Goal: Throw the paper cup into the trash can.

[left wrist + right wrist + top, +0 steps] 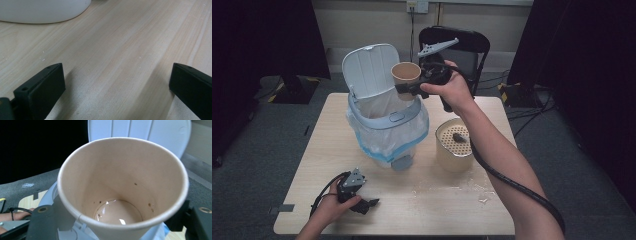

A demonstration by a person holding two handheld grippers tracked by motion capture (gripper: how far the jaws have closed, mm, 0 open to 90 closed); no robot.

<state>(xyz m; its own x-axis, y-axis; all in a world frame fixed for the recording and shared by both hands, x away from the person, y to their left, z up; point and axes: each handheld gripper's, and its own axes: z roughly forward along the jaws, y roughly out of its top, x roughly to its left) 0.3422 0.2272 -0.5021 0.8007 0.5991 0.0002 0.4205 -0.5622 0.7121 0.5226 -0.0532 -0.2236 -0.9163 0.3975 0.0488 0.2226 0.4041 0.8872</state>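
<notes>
A tan paper cup (406, 73) hangs tilted over the open white bin (384, 121), in front of its raised lid (369, 70). My right gripper (405, 89) is shut on the cup's lower wall. In the right gripper view the paper cup (120, 177) holds a little brownish liquid at its bottom, and the right gripper (120, 225) has a jaw on each side of it. My left gripper (371, 203) rests on the table (437, 200) at the front left. In its own view the left gripper (117, 85) stands wide open with bare wood between the jaws.
The bin is lined with a clear plastic bag (387, 142). To its right stands a beige round container (454, 150) with a perforated top and a small dark thing (458, 136) on it. A black chair (462, 45) stands behind the table. A pale rounded base (42, 10) lies ahead of the left gripper.
</notes>
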